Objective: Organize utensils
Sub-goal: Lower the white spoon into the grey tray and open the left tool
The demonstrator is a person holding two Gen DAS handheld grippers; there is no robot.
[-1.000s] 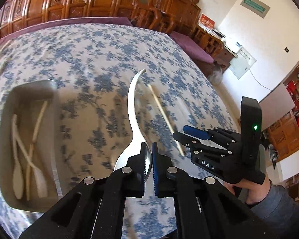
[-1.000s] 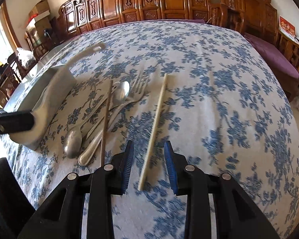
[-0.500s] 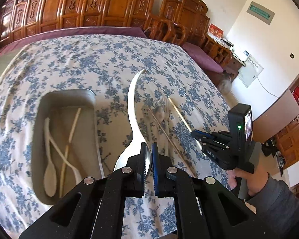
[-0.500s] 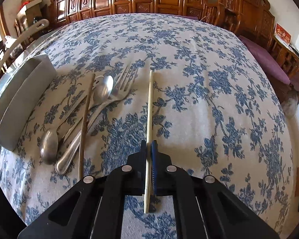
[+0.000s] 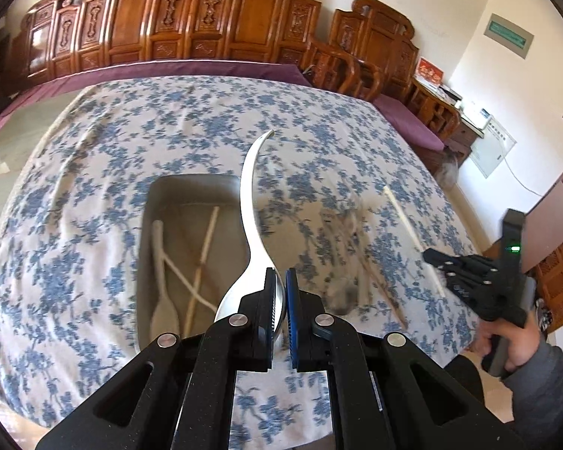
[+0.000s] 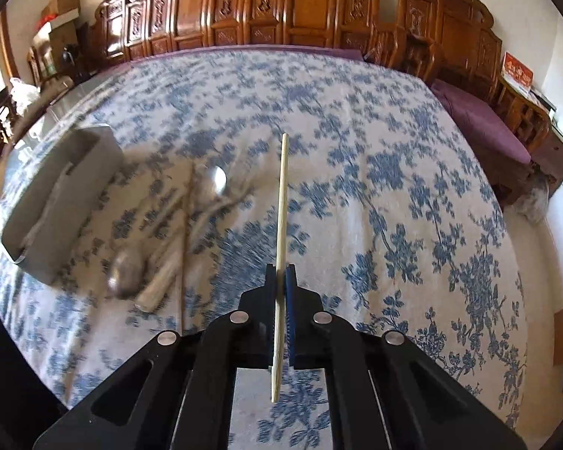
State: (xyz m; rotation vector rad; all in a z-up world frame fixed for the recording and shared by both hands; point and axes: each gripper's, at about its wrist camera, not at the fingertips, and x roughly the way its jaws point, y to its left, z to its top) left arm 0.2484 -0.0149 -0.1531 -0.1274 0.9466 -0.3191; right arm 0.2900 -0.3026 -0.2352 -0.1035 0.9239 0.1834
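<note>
My left gripper [image 5: 280,275] is shut on the bowl of a white ladle-like spoon [image 5: 248,195], held above the grey tray [image 5: 146,225]. The tray holds a white spoon [image 5: 161,262] and pale chopsticks [image 5: 206,240]. My right gripper [image 6: 280,273] is shut on a pale chopstick [image 6: 282,195], lifted off the cloth and pointing away; the chopstick also shows in the left wrist view [image 5: 401,217]. Metal spoons [image 6: 125,270], a fork and a dark chopstick [image 6: 185,232] lie blurred beside the tray [image 6: 56,202].
The table has a blue-flowered cloth [image 6: 394,172]. Carved wooden chairs [image 6: 304,7] line the far side. A purple cushioned bench [image 6: 484,127] runs along the right. The right hand and gripper [image 5: 480,285] show at the table's right edge.
My right gripper closed on the pale chopstick and lifted it off the cloth. My left gripper moved with the white spoon until the tray lies below it.
</note>
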